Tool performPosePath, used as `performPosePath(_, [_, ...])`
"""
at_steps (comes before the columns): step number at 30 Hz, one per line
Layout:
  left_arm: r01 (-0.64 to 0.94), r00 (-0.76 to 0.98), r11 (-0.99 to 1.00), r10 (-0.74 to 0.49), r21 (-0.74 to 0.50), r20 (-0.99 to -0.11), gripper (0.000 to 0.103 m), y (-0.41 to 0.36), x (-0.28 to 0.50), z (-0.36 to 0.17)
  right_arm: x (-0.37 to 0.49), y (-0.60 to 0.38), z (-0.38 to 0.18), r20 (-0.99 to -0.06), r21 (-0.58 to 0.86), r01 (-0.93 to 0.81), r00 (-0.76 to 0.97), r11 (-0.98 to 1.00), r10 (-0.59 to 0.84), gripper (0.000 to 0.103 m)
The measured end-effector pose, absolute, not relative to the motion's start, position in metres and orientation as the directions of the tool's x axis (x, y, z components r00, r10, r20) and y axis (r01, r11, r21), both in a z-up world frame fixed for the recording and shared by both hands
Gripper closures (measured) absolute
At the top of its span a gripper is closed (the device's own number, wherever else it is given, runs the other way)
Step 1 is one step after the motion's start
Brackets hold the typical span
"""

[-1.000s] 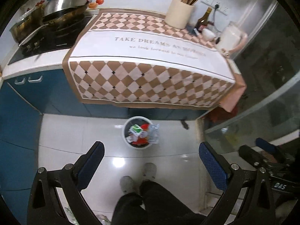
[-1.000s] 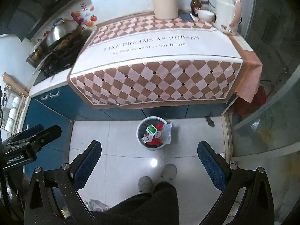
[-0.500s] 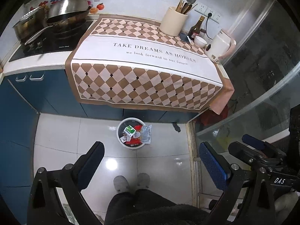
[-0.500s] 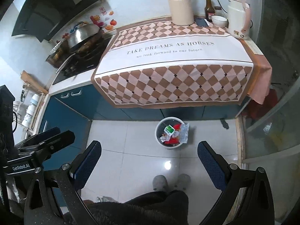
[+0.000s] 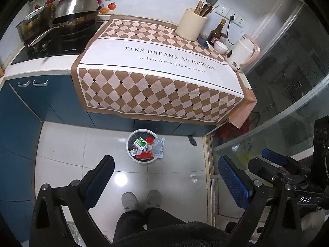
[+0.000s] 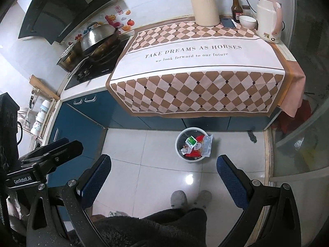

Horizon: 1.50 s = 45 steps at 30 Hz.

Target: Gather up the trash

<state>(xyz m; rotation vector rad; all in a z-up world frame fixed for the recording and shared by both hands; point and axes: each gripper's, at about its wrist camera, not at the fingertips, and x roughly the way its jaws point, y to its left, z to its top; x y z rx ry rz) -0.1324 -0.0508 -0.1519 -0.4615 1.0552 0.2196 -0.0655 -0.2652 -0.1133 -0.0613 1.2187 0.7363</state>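
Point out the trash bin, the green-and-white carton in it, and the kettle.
trash bin (image 5: 130,154): left wrist view, on its white rim at the left.
green-and-white carton (image 5: 140,143): left wrist view, on the carton's top face.
kettle (image 6: 265,18): right wrist view, on the middle of its white body.

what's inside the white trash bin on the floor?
The trash bin holds a green-and-white carton, red wrappers and a clear plastic bag draped over its rim. Whatever lies beneath that top layer is covered.

Brown-pink checked cloth (image 5: 156,94); blue cabinets (image 5: 51,100)
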Motion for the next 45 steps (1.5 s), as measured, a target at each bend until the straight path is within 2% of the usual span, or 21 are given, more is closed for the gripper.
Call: performPosePath(45, [-0.402, 0.454, 0.863, -0.102, -0.306, -0.885, 0.0, -0.068, -0.132, -0.166, -0.057, -0.278, -0.135, -0.874, 0.375, -0.532, 0.069, 0.759, 0.48, 0.0])
